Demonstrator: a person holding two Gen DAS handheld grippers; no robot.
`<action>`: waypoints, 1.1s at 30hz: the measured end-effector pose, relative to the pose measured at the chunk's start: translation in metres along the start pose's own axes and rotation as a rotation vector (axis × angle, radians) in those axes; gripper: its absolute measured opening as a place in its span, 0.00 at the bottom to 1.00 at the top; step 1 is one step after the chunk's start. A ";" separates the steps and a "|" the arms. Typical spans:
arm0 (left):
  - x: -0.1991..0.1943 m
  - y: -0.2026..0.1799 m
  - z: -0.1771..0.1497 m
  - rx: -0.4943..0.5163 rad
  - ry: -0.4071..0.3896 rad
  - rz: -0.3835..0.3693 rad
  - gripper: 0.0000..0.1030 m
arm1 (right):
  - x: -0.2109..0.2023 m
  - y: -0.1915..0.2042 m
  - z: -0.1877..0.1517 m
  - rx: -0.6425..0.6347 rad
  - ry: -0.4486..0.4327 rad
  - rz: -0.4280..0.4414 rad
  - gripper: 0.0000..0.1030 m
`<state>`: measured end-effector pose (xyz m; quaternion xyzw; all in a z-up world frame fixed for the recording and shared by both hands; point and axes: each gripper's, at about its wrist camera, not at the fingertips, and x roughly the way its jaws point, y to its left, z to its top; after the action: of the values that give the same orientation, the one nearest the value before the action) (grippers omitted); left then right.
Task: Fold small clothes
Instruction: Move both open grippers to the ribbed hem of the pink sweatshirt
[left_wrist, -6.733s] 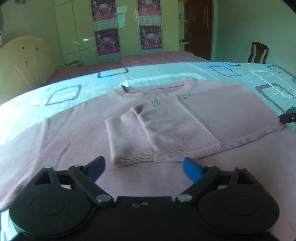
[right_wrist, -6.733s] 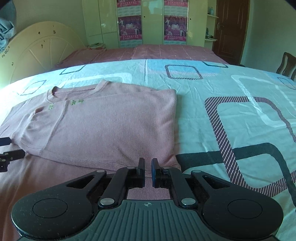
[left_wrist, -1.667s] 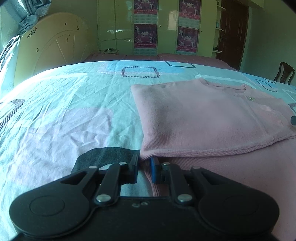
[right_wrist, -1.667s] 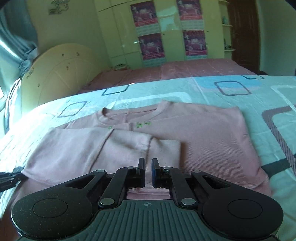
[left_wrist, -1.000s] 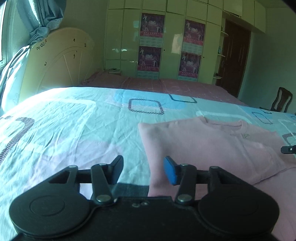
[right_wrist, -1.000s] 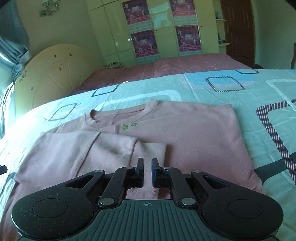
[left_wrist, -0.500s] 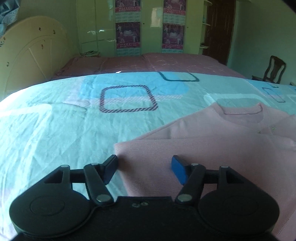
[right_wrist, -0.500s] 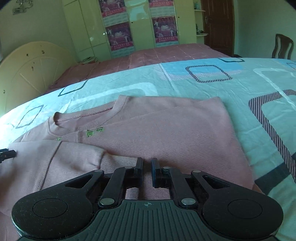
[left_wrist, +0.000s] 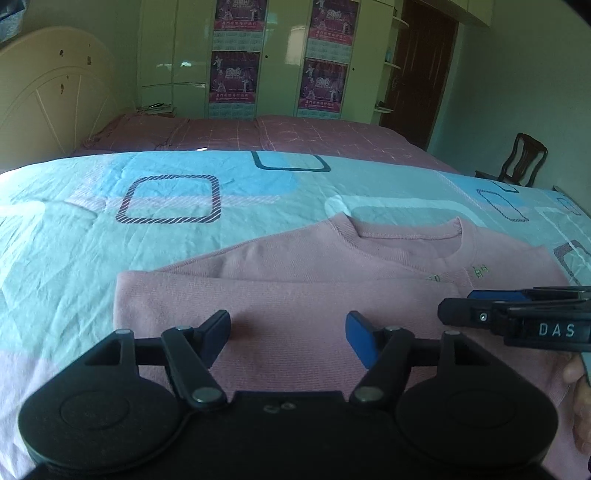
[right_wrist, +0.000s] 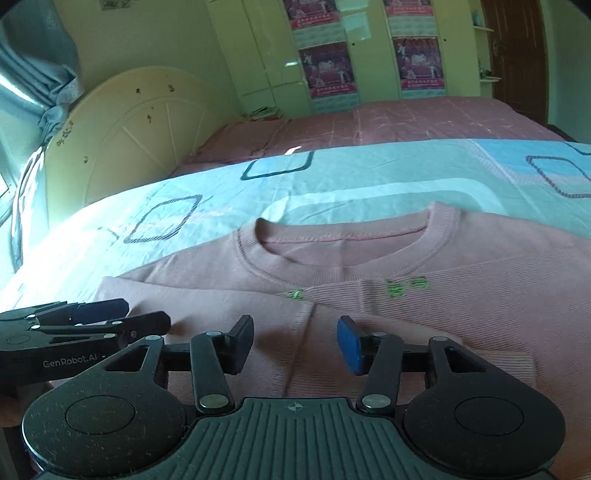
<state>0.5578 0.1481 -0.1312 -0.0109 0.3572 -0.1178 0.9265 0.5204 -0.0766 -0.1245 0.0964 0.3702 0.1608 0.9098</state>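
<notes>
step: sides folded in | we hold left gripper (left_wrist: 288, 328) and right gripper (right_wrist: 295, 339) over pink sweater (left_wrist: 295, 295) — jaws just opening, empty | next: pinch an end, fold lengthwise

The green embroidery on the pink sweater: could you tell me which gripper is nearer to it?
Right. The right gripper hovers just short of the green embroidery; the left gripper hovers over the sweater's left side.

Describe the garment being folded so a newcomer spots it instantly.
On the near bed's light-blue sheet with outlined squares lies a pink sweater, both sides folded inward. It is the only garment there, with a ribbed round collar and small green embroidery below it.
</notes>
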 end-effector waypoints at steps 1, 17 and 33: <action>0.000 0.004 -0.005 -0.008 0.002 0.008 0.65 | 0.004 0.006 -0.004 -0.046 0.010 0.005 0.49; -0.045 0.033 -0.039 0.044 -0.005 0.116 0.73 | -0.022 -0.015 -0.024 -0.117 0.024 -0.120 0.49; -0.099 0.032 -0.080 -0.015 0.014 0.159 0.71 | -0.082 -0.052 -0.059 -0.054 0.074 -0.193 0.46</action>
<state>0.4400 0.2065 -0.1288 0.0112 0.3644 -0.0412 0.9303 0.4352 -0.1513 -0.1289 0.0299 0.4065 0.0857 0.9091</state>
